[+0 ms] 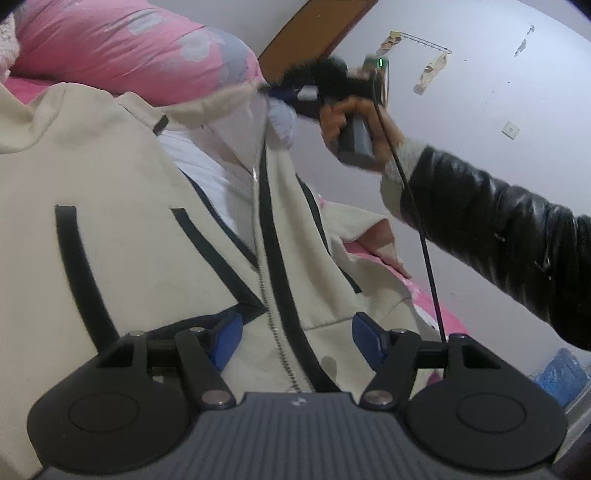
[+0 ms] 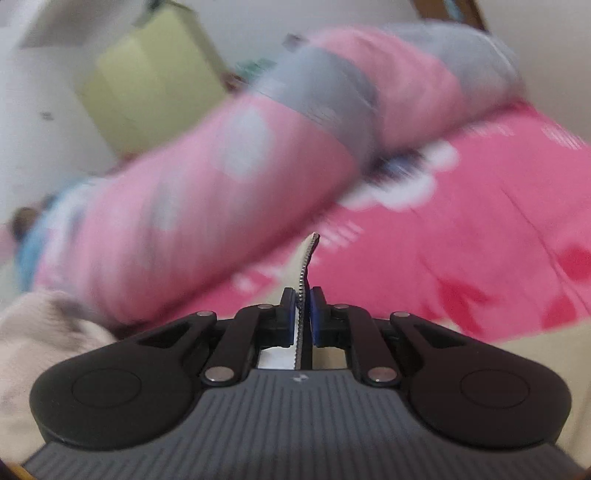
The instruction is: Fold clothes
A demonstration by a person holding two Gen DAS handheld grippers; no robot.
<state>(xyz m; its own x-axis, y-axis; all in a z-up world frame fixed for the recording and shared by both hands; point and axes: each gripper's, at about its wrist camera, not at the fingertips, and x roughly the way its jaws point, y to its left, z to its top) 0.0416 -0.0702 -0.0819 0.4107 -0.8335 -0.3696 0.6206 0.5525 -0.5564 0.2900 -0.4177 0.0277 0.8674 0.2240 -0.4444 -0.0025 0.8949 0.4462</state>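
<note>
A cream zip-up jacket (image 1: 129, 177) with black trim lies spread on the bed, its front open along the zipper (image 1: 264, 258). My left gripper (image 1: 297, 339) stands open over the jacket's lower hem, blue pads (image 1: 225, 339) apart on either side of the zipper, not pressing on it. My right gripper (image 2: 303, 314) is shut on the jacket's toothed zipper edge (image 2: 308, 258), which sticks up between its pads. In the left wrist view a hand (image 1: 354, 125) in a black sleeve (image 1: 498, 229) holds that gripper (image 1: 273, 92) at the jacket's top edge, lifted off the bed.
A rolled pink and grey quilt (image 1: 129, 44) lies behind the jacket on the pink bed sheet (image 2: 461, 221). A wooden headboard (image 1: 314, 29) meets the white wall (image 1: 498, 92). A yellow-green cabinet (image 2: 155, 74) stands beyond the bed. A blue object (image 1: 561, 373) sits low at the right.
</note>
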